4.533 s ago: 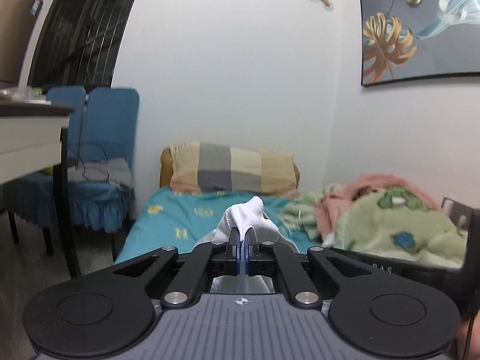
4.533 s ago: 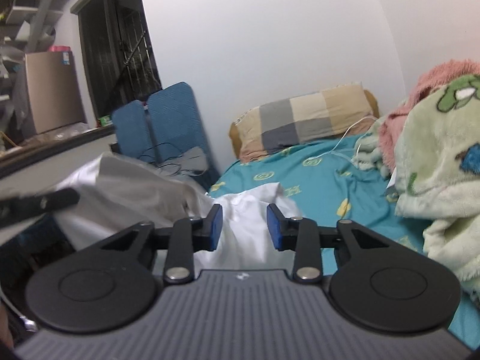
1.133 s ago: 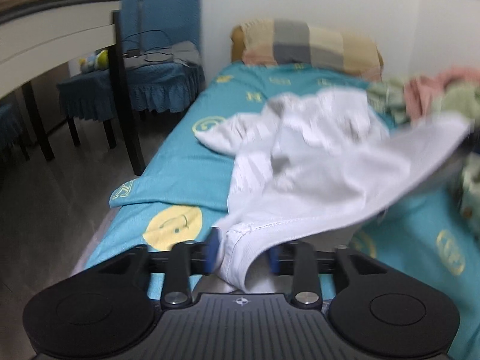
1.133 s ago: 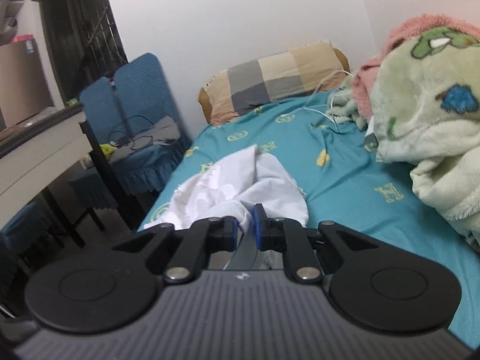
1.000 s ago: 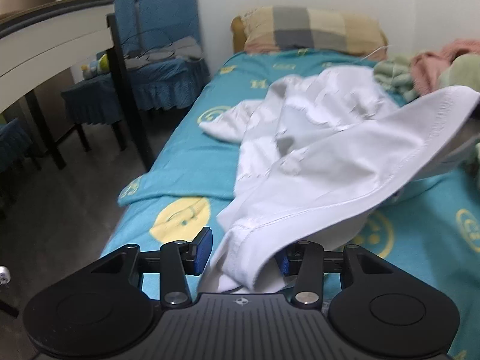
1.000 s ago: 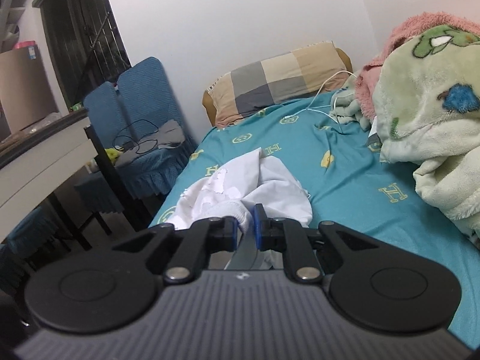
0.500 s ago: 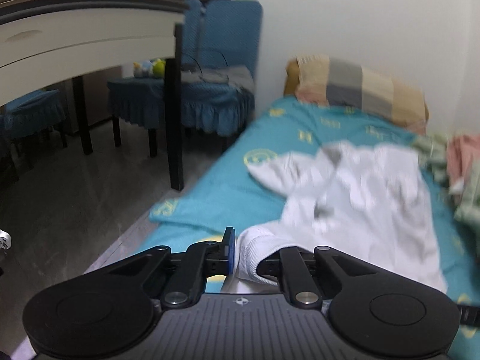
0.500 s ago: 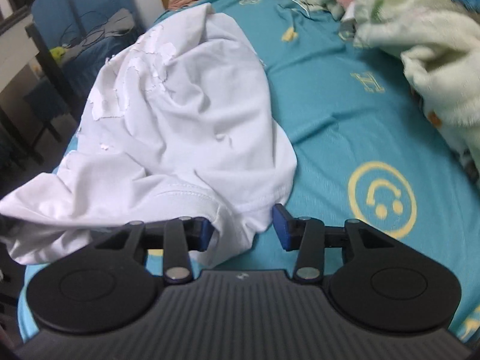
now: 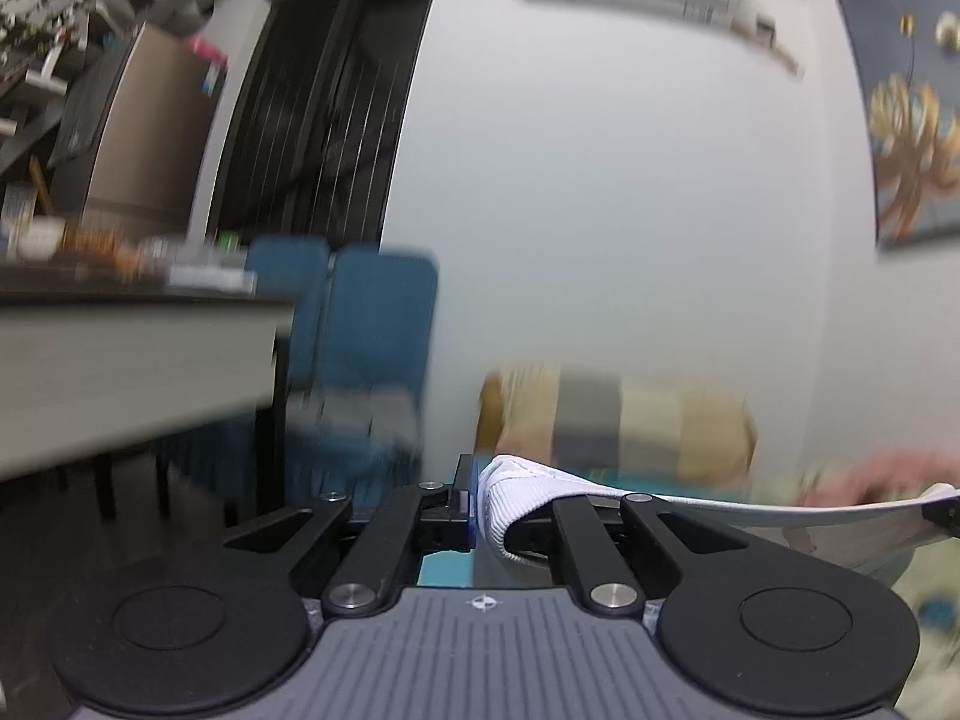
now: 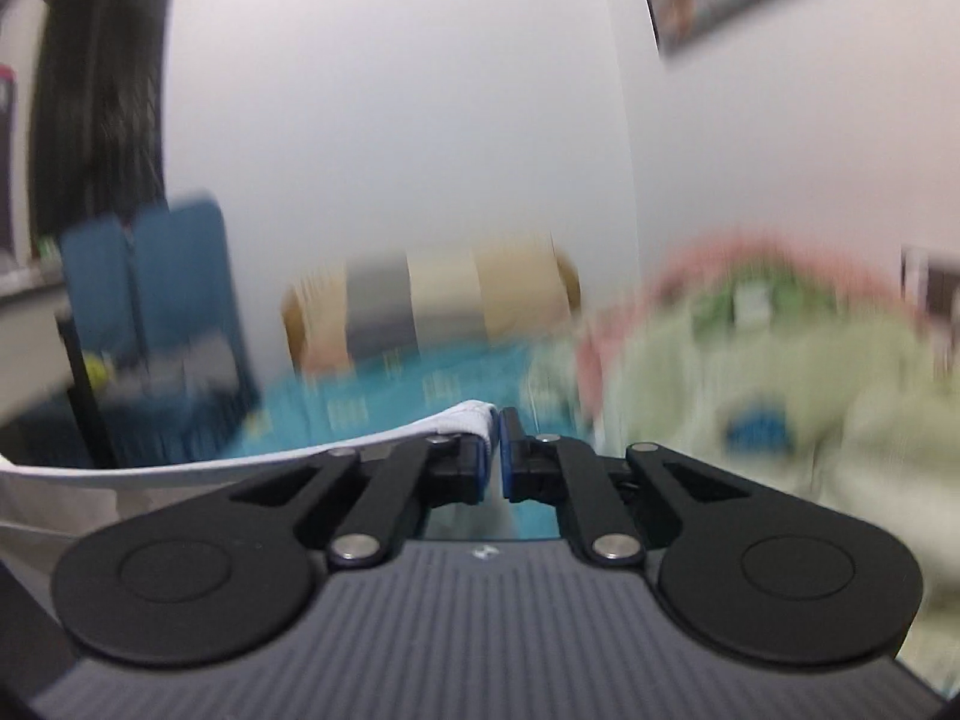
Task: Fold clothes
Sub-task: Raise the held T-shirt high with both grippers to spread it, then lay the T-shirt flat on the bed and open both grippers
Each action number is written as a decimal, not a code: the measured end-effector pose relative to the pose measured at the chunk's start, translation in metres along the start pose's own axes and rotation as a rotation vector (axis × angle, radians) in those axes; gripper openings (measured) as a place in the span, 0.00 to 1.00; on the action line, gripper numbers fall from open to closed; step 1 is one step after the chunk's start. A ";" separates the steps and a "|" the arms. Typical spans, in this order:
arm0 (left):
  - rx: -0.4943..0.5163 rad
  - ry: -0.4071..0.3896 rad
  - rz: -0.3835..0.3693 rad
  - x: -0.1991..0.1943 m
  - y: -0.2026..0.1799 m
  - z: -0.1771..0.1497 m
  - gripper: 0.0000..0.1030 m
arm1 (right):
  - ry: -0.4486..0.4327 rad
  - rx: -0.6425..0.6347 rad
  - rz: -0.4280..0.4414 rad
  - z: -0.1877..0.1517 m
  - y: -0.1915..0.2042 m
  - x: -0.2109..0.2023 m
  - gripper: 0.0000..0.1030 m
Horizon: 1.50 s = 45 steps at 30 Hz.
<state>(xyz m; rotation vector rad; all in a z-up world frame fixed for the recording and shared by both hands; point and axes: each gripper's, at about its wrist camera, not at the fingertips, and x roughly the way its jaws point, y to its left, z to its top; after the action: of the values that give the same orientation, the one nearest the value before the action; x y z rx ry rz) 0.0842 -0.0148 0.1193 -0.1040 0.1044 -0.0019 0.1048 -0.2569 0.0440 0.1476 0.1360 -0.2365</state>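
Though blur smears the room, both grippers pinch the white garment point(image 9: 516, 495).

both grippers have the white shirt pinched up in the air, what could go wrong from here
The left gripper seems to hold only the ribbed edge of the white shirt, and the right gripper pinches a thin hem; either edge might slip free if the cloth is pulled taut.

The rest of the shirt hangs out of sight, so it may be twisted or bunched and could land crooked on the bed.
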 end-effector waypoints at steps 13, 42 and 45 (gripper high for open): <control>0.120 -0.388 -0.026 -0.144 -0.036 0.263 0.06 | -0.388 0.013 0.191 0.265 -0.002 -0.155 0.07; 0.121 0.168 0.018 0.353 -0.033 -0.058 0.11 | 0.159 -0.026 0.118 0.047 0.047 0.268 0.07; 0.120 0.291 0.024 0.438 -0.031 -0.142 0.11 | 0.219 -0.041 0.106 -0.026 0.048 0.357 0.07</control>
<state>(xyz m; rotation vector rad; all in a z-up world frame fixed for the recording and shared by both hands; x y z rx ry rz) 0.5050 -0.0634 -0.0630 0.0185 0.3958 0.0003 0.4573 -0.2862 -0.0297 0.1391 0.3498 -0.1109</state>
